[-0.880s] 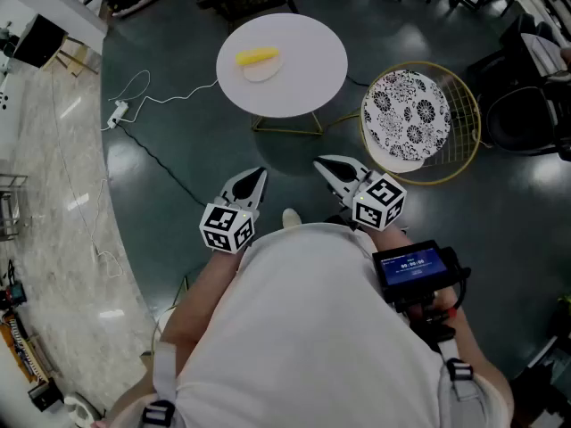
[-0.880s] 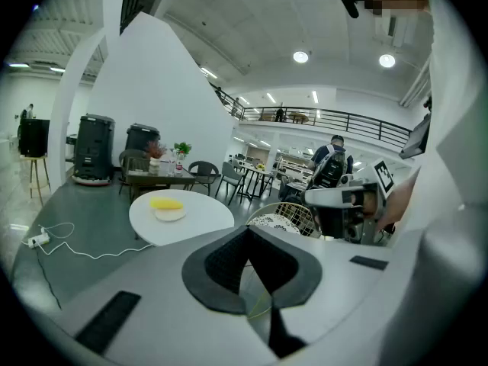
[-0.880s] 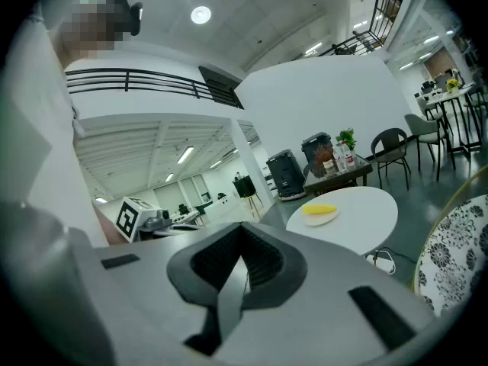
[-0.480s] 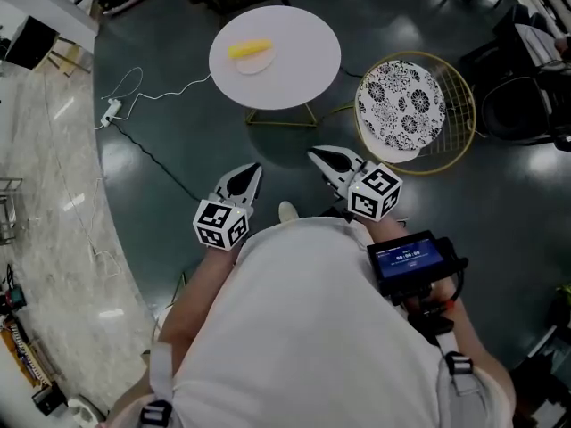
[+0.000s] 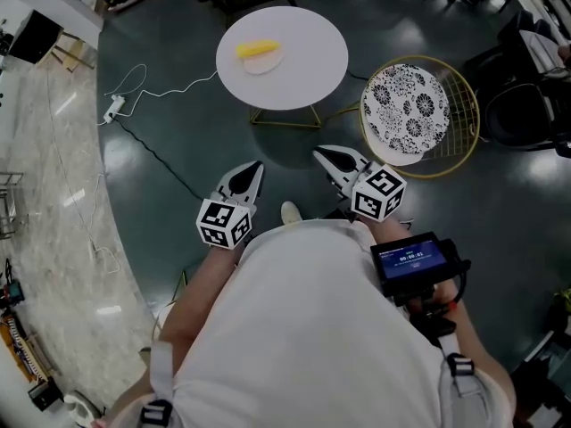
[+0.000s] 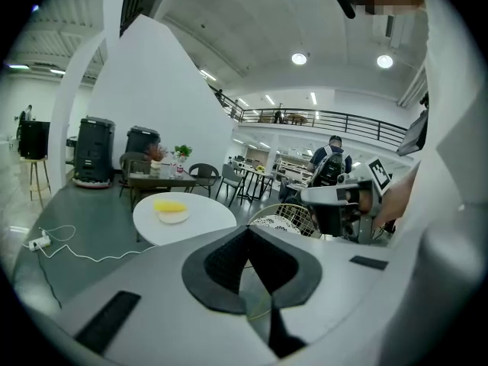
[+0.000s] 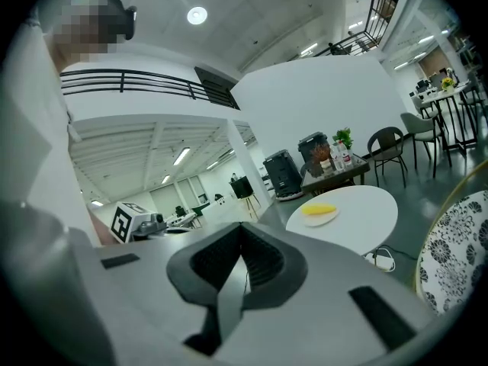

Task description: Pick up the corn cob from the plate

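A yellow corn cob [image 5: 257, 50] lies on a small white plate [image 5: 266, 63] on the left part of a round white table [image 5: 303, 61], far ahead of me. My left gripper [image 5: 256, 168] and right gripper [image 5: 319, 155] are held close to my body, side by side, both shut and empty, well short of the table. The left gripper view shows the corn cob [image 6: 169, 204] beyond the closed left gripper [image 6: 248, 232]. In the right gripper view the corn cob [image 7: 319, 210] is to the right of the closed right gripper [image 7: 242, 231].
A gold wire chair with a black-and-white patterned cushion [image 5: 407, 114] stands right of the table. A white cable and power strip [image 5: 116, 110] lie on the dark floor at left. Dark chairs [image 5: 526, 105] crowd the right edge. A small screen device [image 5: 410, 261] hangs at my waist.
The head view has swayed slightly, so the table shifts a little in the picture. Both grippers stay shut in the same place before my body.
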`<state>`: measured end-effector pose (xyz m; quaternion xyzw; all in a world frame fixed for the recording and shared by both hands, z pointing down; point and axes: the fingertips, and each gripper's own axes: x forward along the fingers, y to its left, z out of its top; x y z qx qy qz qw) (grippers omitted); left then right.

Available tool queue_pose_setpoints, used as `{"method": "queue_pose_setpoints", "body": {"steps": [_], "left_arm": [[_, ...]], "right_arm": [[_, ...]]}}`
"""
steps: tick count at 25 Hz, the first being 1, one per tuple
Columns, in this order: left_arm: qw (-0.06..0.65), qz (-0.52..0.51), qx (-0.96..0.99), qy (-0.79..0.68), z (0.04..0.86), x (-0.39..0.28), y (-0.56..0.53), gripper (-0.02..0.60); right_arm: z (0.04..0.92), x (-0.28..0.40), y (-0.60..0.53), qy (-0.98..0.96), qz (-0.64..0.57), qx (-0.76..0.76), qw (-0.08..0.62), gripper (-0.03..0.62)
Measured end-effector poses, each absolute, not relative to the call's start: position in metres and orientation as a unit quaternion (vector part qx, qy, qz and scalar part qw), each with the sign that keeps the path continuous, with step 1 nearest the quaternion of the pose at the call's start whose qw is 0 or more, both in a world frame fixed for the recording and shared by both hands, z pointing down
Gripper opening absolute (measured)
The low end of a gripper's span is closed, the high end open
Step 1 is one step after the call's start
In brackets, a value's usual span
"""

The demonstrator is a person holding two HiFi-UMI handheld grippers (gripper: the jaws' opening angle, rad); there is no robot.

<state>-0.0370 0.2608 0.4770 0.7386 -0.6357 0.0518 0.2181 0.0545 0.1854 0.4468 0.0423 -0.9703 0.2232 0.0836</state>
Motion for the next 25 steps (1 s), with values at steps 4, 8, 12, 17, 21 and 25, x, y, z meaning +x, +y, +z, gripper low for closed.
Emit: {"method": "queue_pose_setpoints", "body": {"steps": [4,8,12,17,21,25], "left_arm": [[0.221,0.053,0.737,-0.636,0.478,-0.048,0.267,0.006],[0.223,0.047,0.734,-0.64,0.48,-0.059,0.272,0.006],[0.224,0.037,0.726,-0.649,0.477,-0.071,0.274,0.006],[0.231,0.027,0.718,-0.656,0.48,-0.086,0.282,0.006],[0.234,0.024,0.713,-0.66,0.482,-0.092,0.286,0.006],[0.24,0.023,0.71,-0.662,0.486,-0.098,0.285,0.006]], "right_arm": [[0.449,0.045,0.19,-0.971,0.215,0.047,0.093,0.008],[0.451,0.037,0.195,-0.971,0.213,0.048,0.095,0.008],[0.45,0.029,0.194,-0.971,0.211,0.05,0.096,0.008],[0.45,0.015,0.196,-0.971,0.211,0.05,0.1,0.008],[0.449,0.011,0.196,-0.97,0.211,0.052,0.106,0.008],[0.455,0.006,0.191,-0.967,0.215,0.064,0.117,0.008]]}}
